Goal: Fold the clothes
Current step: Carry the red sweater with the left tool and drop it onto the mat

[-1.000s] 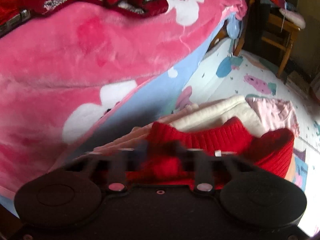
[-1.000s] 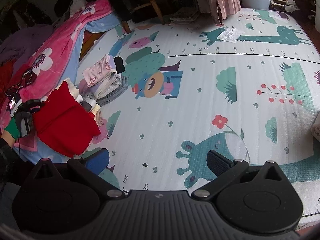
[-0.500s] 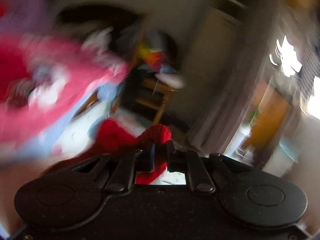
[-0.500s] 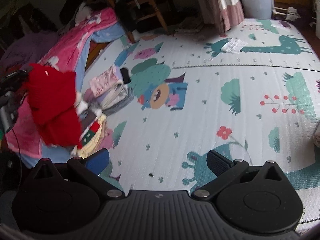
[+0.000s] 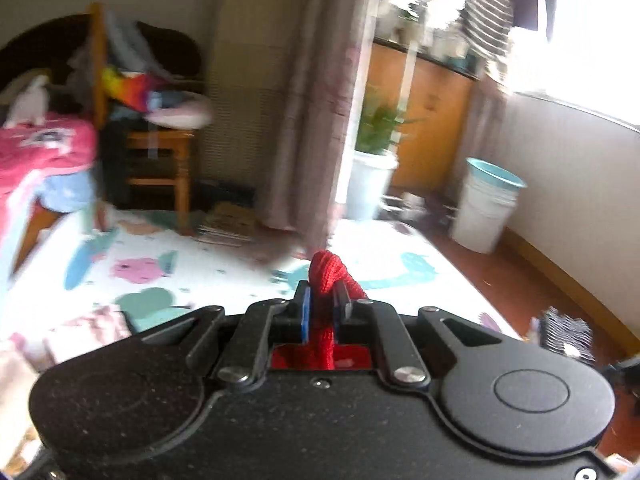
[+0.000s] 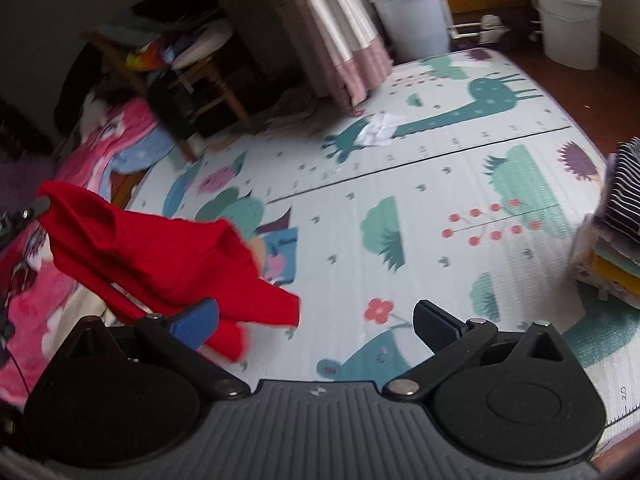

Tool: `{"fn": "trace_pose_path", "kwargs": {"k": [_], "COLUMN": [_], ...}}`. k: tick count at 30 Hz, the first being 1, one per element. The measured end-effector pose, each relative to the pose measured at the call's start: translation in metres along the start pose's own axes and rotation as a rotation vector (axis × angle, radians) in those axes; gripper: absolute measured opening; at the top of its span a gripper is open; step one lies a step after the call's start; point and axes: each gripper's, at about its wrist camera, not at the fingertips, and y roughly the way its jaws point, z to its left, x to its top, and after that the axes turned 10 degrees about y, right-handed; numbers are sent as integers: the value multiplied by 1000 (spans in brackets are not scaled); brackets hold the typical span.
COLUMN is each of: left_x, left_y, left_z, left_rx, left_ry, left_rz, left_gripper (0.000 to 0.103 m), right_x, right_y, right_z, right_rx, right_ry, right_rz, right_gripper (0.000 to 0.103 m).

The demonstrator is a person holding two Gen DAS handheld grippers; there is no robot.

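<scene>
Two views, two stories: up close, the left gripper (image 5: 322,303) is pinched tight on a bunched fold of the red sweater (image 5: 325,280), and that knot of knit is all the left wrist camera gets. The right wrist view has the whole red sweater (image 6: 160,256) dangling in the air above the animal-print play mat (image 6: 420,216), hung from its upper left corner. The right gripper (image 6: 316,322) is spread wide and holds nothing, with a stack of folded clothes (image 6: 616,232) at the mat's right edge
</scene>
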Motion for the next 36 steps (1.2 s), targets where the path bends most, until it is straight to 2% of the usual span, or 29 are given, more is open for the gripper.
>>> {"fn": "trace_pose_path", "kwargs": {"k": [2,5,10,12,14,16,21,25,27,29,33,36], "left_x": [0,-9,-28,-35,-43,-51,-67,-85,-92,-98,-107,-115], "left_y": [12,28,34,39,46,50,60,71,77,83,93,100], "left_z": [-17,-31,-37,-38,-40,-45,-50,-56,-58,-59,-62,-68], "left_rx": [-15,10,21,24,26,31,36,33,33,29,-12,-19], "left_ry": [19,98,179,207,235,271,347,442,477,470,456,491], "left_rz": [24,89,147,175,206,223,277,312,333,361,427,451], "left_gripper": [10,13,14,21,43,51,55,56,58,66,66,66], "right_x": [3,7,10,11,11,11,9,8,10,11,5,1], "right_y": [0,-2,-2,-2,-1,1,11,17,21,27,35,44], "right_z": [-8,-19,-29,-29,-29,-29,-18,-3,0,3,8,11], "right_rx": [-14,-33,-37,-35,-30,-22,-15,-21,-17,-17,-14,-37], "right_ry": [9,23,38,33,29,30,-23,-78,-67,-61,-106,-168], "right_rz": [-16,-34,-42,-47,-50,-48,-39,-67,-76,-82,-118,-100], "right_gripper": [103,103,103,103,103,103,103,103,103,103,103,103]}}
